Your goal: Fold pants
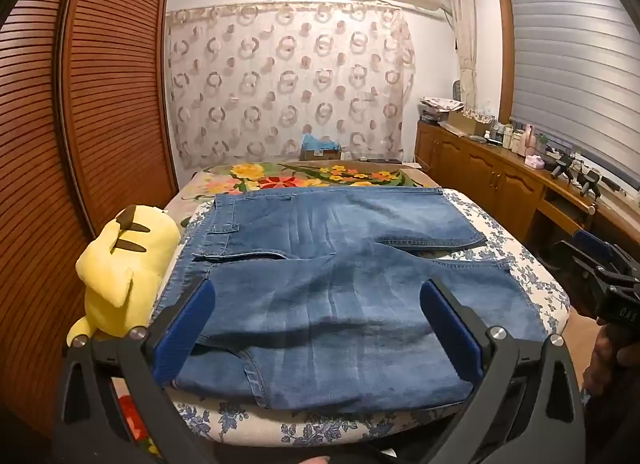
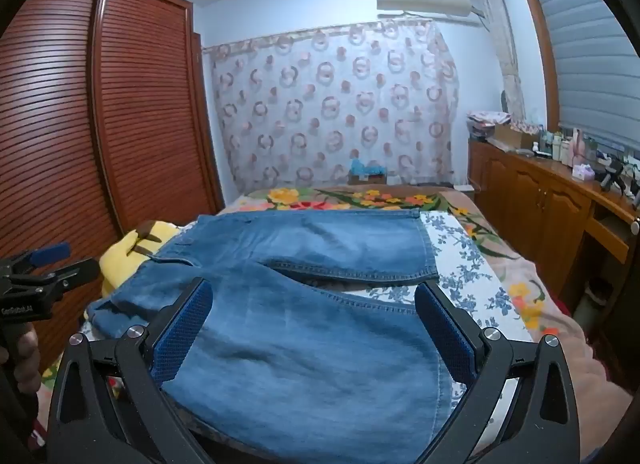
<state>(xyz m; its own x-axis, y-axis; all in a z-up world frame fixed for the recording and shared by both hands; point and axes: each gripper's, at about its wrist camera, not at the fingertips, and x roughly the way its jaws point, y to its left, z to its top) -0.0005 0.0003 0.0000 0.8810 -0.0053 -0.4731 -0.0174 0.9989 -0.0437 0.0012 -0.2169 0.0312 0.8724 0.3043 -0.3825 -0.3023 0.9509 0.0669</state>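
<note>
Blue denim pants [image 1: 332, 288] lie spread on a floral cloth on the bed, waistband at the left, two legs running to the right; they also show in the right wrist view [image 2: 304, 328]. My left gripper [image 1: 318, 304] is open, hovering above the near leg and holding nothing. My right gripper [image 2: 314, 308] is open above the near leg's right part, empty. The right gripper shows at the right edge of the left wrist view [image 1: 604, 284]. The left gripper shows at the left edge of the right wrist view [image 2: 44, 268].
A yellow plush toy [image 1: 120, 276] lies against the pants' left side. A louvred wooden wardrobe [image 1: 80, 123] stands at the left. A wooden cabinet [image 1: 500, 179] with bottles and boxes runs along the right. A flowered blanket [image 1: 304, 177] covers the far bed.
</note>
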